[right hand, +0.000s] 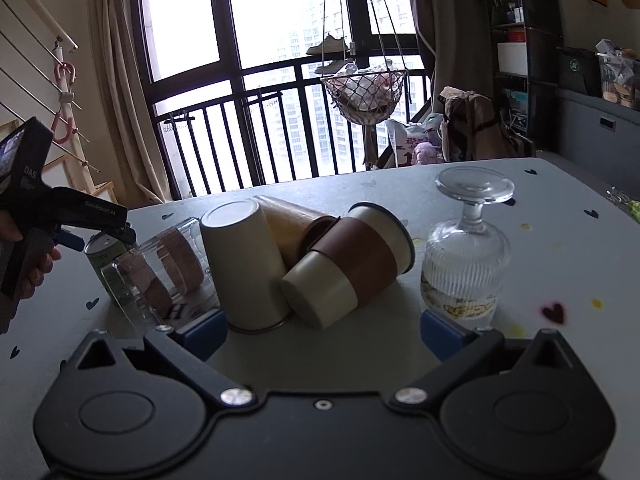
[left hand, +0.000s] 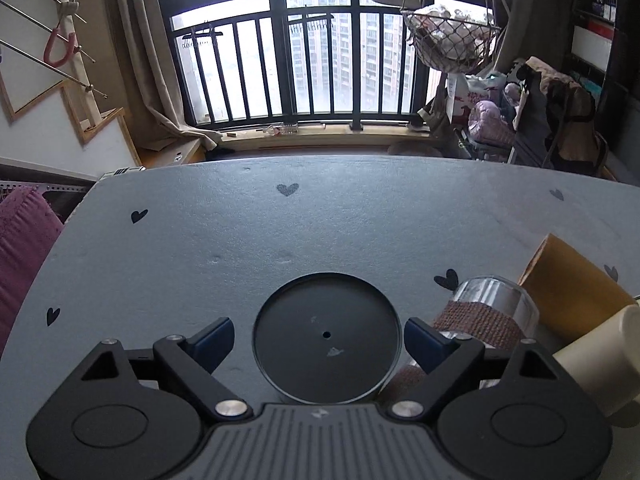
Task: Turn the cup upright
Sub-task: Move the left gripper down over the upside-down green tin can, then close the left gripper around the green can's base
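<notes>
An upside-down dark cup (left hand: 327,338) with a flat black base stands between the open fingers of my left gripper (left hand: 319,338); the pads sit beside its sides without clear contact. In the right wrist view the same cup (right hand: 105,258) looks green and the left gripper (right hand: 98,236) hovers at its top. My right gripper (right hand: 322,330) is open and empty, in front of a cluster of cups: an upside-down cream cup (right hand: 244,264), a cream cup with a brown sleeve (right hand: 348,266) on its side, and an upside-down ribbed stemmed glass (right hand: 466,256).
A clear glass with a woven band (right hand: 168,272) lies on its side next to the dark cup, also in the left wrist view (left hand: 486,312). A yellow-brown cup (right hand: 288,220) lies behind the cream ones. The grey heart-print table (left hand: 240,240) ends at a window railing.
</notes>
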`<state>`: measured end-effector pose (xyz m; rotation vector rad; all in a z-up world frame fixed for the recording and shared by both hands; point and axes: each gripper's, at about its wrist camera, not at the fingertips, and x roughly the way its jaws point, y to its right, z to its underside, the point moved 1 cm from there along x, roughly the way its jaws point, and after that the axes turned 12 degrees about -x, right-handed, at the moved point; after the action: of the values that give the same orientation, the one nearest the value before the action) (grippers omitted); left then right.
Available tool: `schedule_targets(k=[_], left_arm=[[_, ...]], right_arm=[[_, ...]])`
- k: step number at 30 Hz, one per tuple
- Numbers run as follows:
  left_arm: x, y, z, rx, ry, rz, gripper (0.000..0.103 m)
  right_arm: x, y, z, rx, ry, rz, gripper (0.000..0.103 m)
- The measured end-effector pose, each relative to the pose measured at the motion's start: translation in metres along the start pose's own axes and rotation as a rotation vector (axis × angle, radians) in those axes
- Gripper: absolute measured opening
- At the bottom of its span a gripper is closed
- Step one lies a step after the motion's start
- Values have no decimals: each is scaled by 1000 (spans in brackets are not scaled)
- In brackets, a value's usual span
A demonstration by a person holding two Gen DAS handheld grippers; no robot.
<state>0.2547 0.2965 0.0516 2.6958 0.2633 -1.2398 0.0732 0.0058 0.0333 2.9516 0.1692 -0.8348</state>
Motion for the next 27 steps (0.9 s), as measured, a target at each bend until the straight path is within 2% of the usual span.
schedule_targets(k=[1,3,5,9,15,23,27], left_arm=[[3,1,0,2,-7,-4,91],[8,1,-1,6,-24,-9,81],[9,-2,0,-6,-37,4,75],[2,-12,4,-20,-9,5,75],[-22,-46,19,-90,55,28,75],[-60,-95,67,-163,127,1,75],[-79,-112,87,-192,130,18,75]], right_arm=[[0,1,0,2,-2,1,103],[1,2,1,5,-3,1,103],[2,2,2,4,-5,-1,103],[1,1,2,2,-7,-2,103],[0,-4,2,-9,-3,-16,103],[-7,-19,4,-32,19,-66,103],[-14,-30,5,-47,38,-106,103]])
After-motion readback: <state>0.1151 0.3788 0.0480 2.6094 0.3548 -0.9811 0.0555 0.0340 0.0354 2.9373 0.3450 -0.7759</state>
